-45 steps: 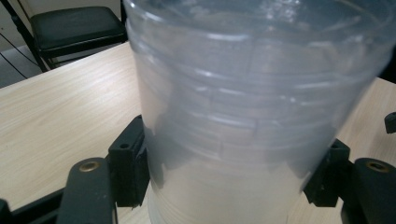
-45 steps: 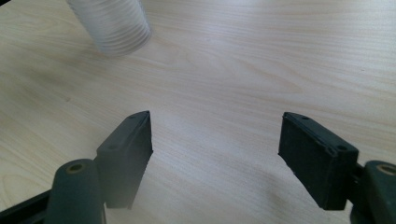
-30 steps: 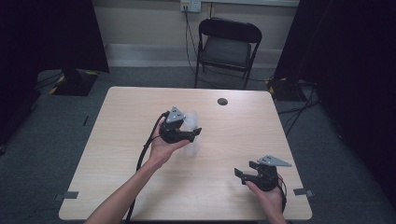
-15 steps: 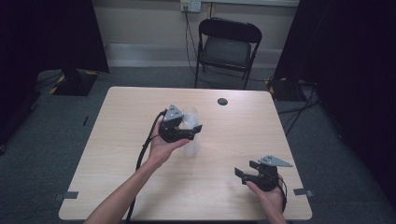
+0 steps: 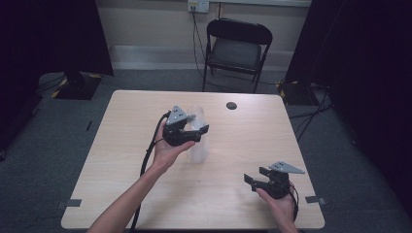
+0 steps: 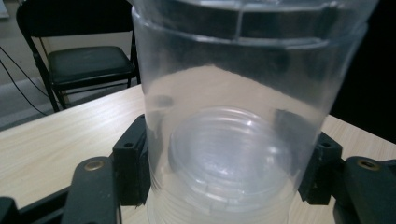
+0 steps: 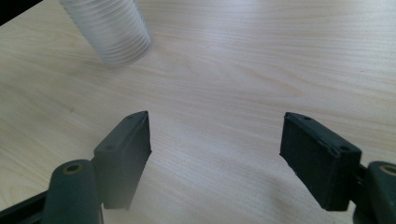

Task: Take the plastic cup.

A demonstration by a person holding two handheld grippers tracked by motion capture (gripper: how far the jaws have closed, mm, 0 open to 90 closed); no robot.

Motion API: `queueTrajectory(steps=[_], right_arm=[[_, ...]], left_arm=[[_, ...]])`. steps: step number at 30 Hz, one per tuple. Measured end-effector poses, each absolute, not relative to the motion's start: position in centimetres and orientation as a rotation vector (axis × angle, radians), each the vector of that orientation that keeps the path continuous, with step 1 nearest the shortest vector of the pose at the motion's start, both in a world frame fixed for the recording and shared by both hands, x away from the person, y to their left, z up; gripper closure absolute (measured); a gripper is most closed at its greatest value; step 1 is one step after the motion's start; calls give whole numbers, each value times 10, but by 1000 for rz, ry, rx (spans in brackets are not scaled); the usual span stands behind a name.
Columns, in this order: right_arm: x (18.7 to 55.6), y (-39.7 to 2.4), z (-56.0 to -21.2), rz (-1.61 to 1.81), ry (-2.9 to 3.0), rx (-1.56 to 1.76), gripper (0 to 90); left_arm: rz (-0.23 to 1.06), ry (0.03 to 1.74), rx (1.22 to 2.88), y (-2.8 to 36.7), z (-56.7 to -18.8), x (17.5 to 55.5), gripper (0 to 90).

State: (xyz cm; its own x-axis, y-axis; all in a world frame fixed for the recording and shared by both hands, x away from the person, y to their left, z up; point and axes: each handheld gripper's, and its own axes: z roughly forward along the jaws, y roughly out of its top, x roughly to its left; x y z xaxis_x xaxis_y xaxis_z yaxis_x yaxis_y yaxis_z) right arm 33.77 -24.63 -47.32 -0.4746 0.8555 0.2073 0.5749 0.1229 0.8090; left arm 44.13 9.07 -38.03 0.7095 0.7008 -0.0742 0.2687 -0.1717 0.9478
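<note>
R gripper (image 5: 256, 177) sits low near the table's (image 5: 121, 160) front right corner, jaws spread wide w/ bare wood between them, nothing held. In the right gripper view the ribbed base of the clear plastic cup (image 7: 109, 32) stands ahead on the tabletop, well apart, w/ nothing between it and the jaws.

L gripper (image 5: 197, 132) at mid-table: jaws have just been closing, w/ the cup (image 5: 198, 138) between them; in the left gripper view both pads sit against its sides, so it's clamped on the cup (image 6: 233, 116), upright. Its cable (image 5: 148, 158) trails back along the forearm.

Further off, a small dark disc (image 5: 231, 105) lies near the far edge, clear of both hands. Beyond the table: black folding chair (image 5: 235, 51), wall outlet (image 5: 198, 6) w/ cord hanging down.
</note>
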Motion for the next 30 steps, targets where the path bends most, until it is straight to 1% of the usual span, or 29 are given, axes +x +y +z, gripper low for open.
queueTrajectory(steps=[4,13,19,30], right_arm=[[337,-247,-473,1277,2097,1398,244],[338,-247,-473,1281,2100,1395,244],[338,-246,-473,1278,2104,1395,244],[339,-245,-475,1261,2113,1398,244]], left_arm=[[474,759,1738,91,-378,439,357],[510,715,1699,91,-371,434,356],[520,724,1671,93,-368,434,359],[493,720,1618,99,-357,430,363]])
